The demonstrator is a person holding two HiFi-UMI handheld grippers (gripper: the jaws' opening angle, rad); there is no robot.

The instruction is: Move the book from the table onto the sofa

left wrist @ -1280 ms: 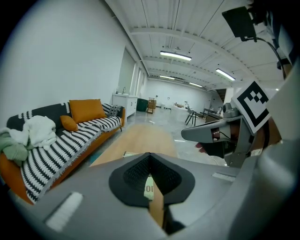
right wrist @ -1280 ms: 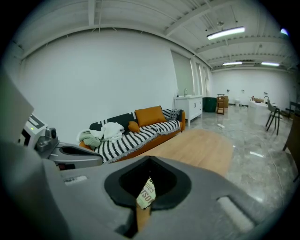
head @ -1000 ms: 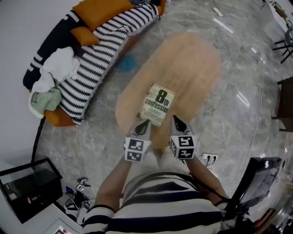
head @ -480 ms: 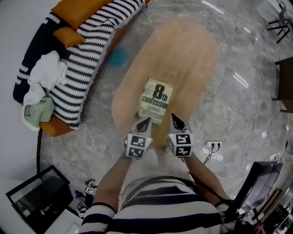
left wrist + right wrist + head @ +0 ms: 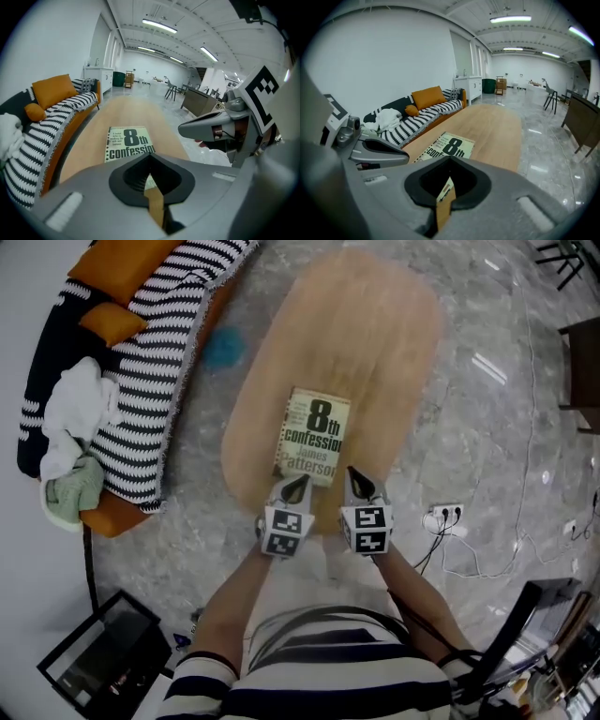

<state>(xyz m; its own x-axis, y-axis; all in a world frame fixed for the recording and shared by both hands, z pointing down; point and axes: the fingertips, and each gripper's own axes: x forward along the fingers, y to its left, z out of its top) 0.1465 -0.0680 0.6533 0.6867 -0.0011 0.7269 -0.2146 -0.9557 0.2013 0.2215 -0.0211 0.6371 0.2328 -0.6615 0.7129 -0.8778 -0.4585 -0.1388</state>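
Book (image 5: 315,437) flat on desk (image 5: 375,334), just ahead of both tools, long axis running away. Left tool (image 5: 296,487) at near edge, right tool (image 5: 356,480) beside near corner. Both fully closed, holding nothing. Sofa (image 5: 150,362) well off left.

1. The right gripper (image 5: 446,190), jaws together and empty, points at the book (image 5: 449,146).
2. The book lies flat on the desk (image 5: 497,129).
3. Left of the book is the left gripper (image 5: 377,151), and farther left the striped sofa (image 5: 424,117).
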